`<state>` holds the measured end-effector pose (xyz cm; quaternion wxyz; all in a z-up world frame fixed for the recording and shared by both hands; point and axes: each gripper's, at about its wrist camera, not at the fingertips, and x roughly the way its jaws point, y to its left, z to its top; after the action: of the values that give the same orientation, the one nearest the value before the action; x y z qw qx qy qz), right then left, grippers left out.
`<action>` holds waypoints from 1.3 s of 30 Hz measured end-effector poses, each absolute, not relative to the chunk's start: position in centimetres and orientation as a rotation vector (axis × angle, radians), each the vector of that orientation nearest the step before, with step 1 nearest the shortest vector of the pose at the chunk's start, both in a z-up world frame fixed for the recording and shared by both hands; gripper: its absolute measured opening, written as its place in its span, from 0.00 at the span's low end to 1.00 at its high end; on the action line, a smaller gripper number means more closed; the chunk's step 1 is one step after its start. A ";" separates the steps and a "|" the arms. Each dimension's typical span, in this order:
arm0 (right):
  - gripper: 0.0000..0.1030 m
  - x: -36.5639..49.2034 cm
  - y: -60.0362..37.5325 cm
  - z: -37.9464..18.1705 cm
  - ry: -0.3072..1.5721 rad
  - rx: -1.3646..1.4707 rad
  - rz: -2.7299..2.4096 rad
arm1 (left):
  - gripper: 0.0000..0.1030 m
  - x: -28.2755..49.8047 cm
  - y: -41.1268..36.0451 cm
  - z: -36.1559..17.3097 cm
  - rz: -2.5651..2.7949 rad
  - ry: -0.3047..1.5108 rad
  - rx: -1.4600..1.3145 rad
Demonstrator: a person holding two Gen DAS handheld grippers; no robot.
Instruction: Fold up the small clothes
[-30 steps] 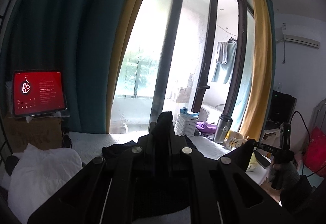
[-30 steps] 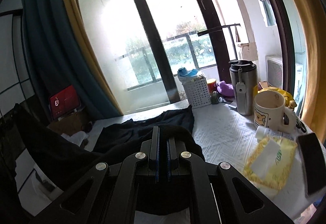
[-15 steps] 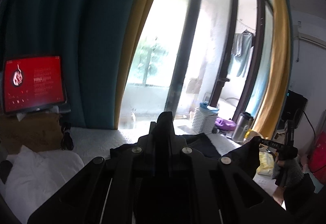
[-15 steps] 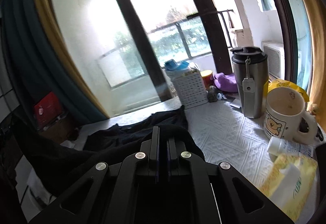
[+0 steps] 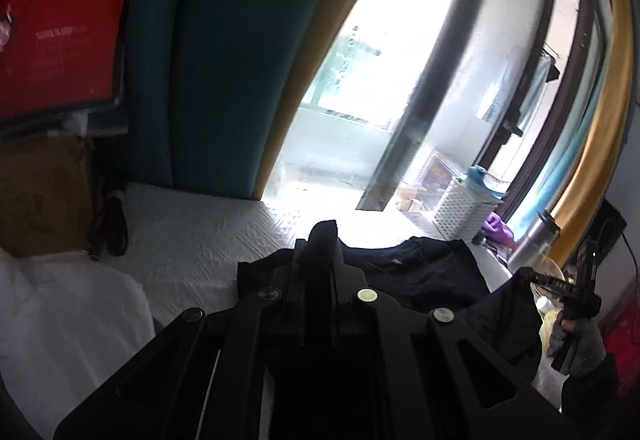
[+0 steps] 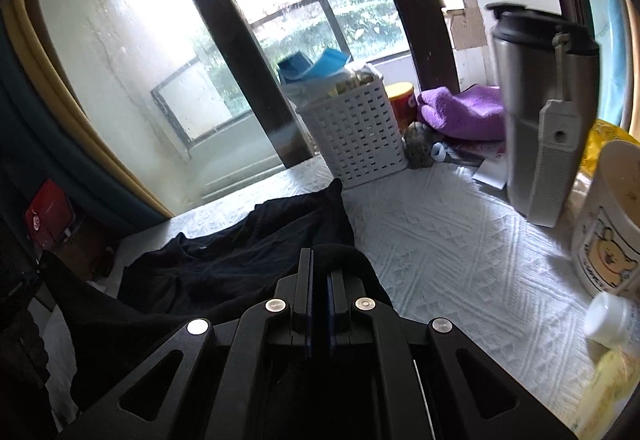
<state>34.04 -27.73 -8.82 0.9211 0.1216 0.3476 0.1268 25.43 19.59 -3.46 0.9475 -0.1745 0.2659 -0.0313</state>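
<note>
White quilted cloth (image 6: 460,240) is covering the table in front of a big window w/ teal curtain (image 5: 224,60) and yellow trim.

Black garment (image 6: 240,260) is lying partly spread on the cloth, far edge flat, near part lifting up toward both cameras.

L wrist view: left gripper (image 5: 320,240) is sitting w/ jaws together, clamped on a bunched bit of the black garment poking up over the tips. Only this view is showing the red-lit tablet (image 5: 60,44) far left propped on a cardboard box (image 5: 40,200), a white cloth pile (image 5: 68,320) near left, and the right gripper (image 5: 532,276) off to the right w/ a gloved hand (image 5: 576,344) holding it; garment edge is hanging from it.

R wrist view: right gripper's blue-lined pads (image 6: 307,280) are pressing together on a fold of the black garment humped over them. This view is showing clearly what the other only hints at: white basket (image 6: 356,136) far centre, purple cloth (image 6: 460,112) beside it, steel tumbler (image 6: 540,112) right, bear mug (image 6: 608,224) nearer right, small white bottle (image 6: 608,320) and yellow pack (image 6: 612,388) near right. Tablet here is only a tiny red patch far left.
</note>
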 end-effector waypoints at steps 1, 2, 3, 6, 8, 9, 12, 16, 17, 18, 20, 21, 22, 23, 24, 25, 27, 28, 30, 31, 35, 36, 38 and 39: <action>0.05 34.5 -27.6 -9.0 0.721 0.249 0.259 | 0.07 26.1 19.9 -3.8 -0.055 0.550 -0.360; 0.05 34.8 -27.5 -9.3 0.731 0.246 0.257 | 0.07 26.8 20.2 -4.1 -0.052 0.554 -0.371; 0.05 35.3 -27.4 -9.6 0.741 0.242 0.252 | 0.07 27.4 20.6 -4.5 -0.056 0.556 -0.383; 0.05 36.5 -27.1 -10.6 0.773 0.226 0.231 | 0.07 29.1 21.2 -5.3 -0.056 0.560 -0.387; 0.05 37.3 -27.1 -11.4 0.807 0.224 0.206 | 0.07 30.5 21.5 -6.0 -0.060 0.578 -0.373; 0.05 37.6 -27.0 -11.7 0.824 0.214 0.195 | 0.07 31.2 21.5 -6.4 -0.060 0.598 -0.363; 0.05 38.0 -26.6 -12.2 0.852 0.176 0.179 | 0.08 32.7 21.8 -7.1 -0.051 0.630 -0.343; 0.06 37.2 -26.0 -11.4 0.828 0.101 0.157 | 0.50 32.9 22.7 -6.7 -0.008 0.622 -0.341; 0.06 37.0 -25.9 -11.1 0.823 0.093 0.156 | 0.61 32.6 23.1 -6.3 -0.007 0.606 -0.356; 0.06 36.6 -25.8 -10.7 0.813 0.077 0.150 | 0.74 32.3 23.5 -5.9 0.002 0.595 -0.362; 0.06 36.3 -25.7 -10.3 0.806 0.067 0.148 | 0.75 31.2 23.7 -4.9 0.018 0.574 -0.355; 0.07 36.1 -25.7 -10.0 0.800 0.062 0.149 | 0.75 30.7 23.7 -4.6 0.013 0.574 -0.356; 0.07 35.7 -25.7 -9.6 0.792 0.055 0.151 | 0.75 30.1 23.4 -4.1 0.003 0.575 -0.354; 0.07 35.5 -25.8 -9.4 0.788 0.050 0.150 | 0.75 29.5 22.9 -3.8 -0.004 0.574 -0.346; 0.07 35.2 -25.8 -9.2 0.784 0.042 0.147 | 0.75 29.0 22.3 -3.6 -0.009 0.575 -0.335; 0.07 34.9 -25.9 -9.0 0.781 0.028 0.143 | 0.75 28.3 21.7 -3.4 -0.015 0.576 -0.324; 0.07 34.3 -26.0 -8.9 0.779 -0.002 0.130 | 0.75 26.7 20.1 -3.5 -0.033 0.582 -0.319; 0.07 34.1 -26.1 -8.9 0.778 -0.012 0.123 | 0.75 26.0 19.4 -3.8 -0.039 0.592 -0.319; 0.07 33.6 -26.2 -9.0 0.778 -0.054 0.098 | 0.75 24.7 18.0 -4.4 -0.043 0.613 -0.327; 0.07 33.3 -26.3 -9.1 0.780 -0.085 0.078 | 0.75 24.0 17.2 -5.0 -0.055 0.632 -0.333; 0.07 32.1 -25.9 -9.3 0.757 -0.198 0.028 | 0.75 22.8 13.5 -7.9 -0.107 0.736 -0.322; 0.08 31.8 -25.8 -9.2 0.743 -0.223 0.024 | 0.75 22.8 12.5 -9.0 -0.096 0.777 -0.292; 0.08 31.4 -25.4 -8.9 0.724 -0.273 0.022 | 0.75 22.9 11.2 -10.8 -0.033 0.825 -0.212; 0.08 31.2 -25.3 -8.7 0.716 -0.289 0.018 | 0.75 23.0 11.0 -11.6 -0.016 0.849 -0.209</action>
<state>31.15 -25.29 -8.73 0.9263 -0.1411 0.3493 0.0088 23.02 11.05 -11.56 0.9059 -0.1012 0.4111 -0.0075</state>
